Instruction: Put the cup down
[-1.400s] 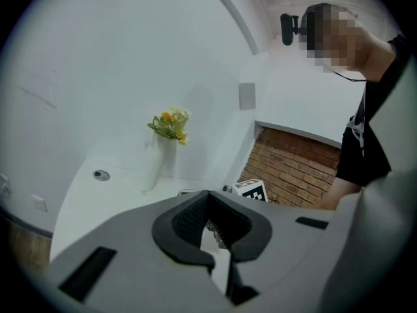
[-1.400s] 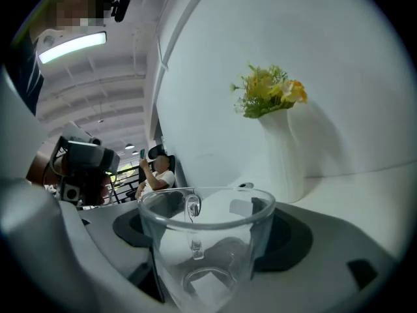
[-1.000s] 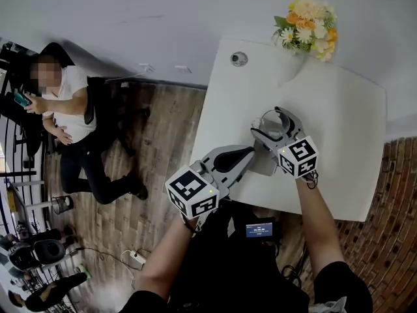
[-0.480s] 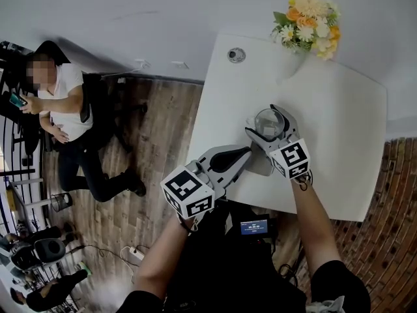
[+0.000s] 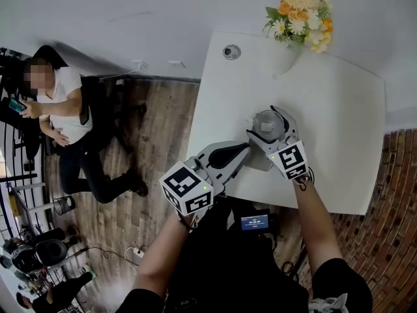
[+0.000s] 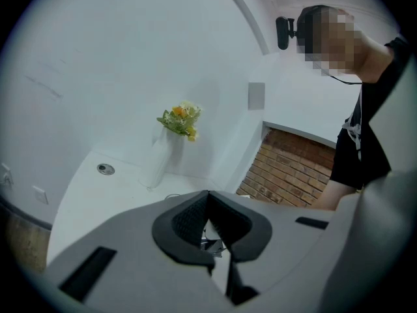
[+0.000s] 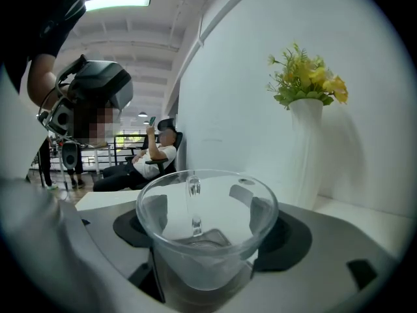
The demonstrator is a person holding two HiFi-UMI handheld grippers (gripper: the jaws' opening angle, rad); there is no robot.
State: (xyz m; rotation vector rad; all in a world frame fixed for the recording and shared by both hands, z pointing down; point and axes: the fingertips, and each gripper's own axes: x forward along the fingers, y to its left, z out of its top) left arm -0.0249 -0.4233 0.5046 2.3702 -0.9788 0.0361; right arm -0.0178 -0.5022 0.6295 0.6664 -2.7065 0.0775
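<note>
The clear cup (image 7: 205, 233) stands upright, clamped by its sides in the right gripper (image 5: 270, 126), over the middle of the table (image 5: 339, 109). Whether it touches the top is unclear. The left gripper (image 5: 240, 154), jaws together, hangs at the near edge. Flowers (image 5: 296, 18) stand at the far edge.

Head view: steeply down over the white square table (image 5: 339, 122), left tool (image 5: 245, 151) and right tool (image 5: 268, 117). Tool views: low along their own jaws, the right close behind a clear glass cup (image 7: 203, 207). All share the yellow-orange flower bouquet (image 5: 300, 12).
</note>
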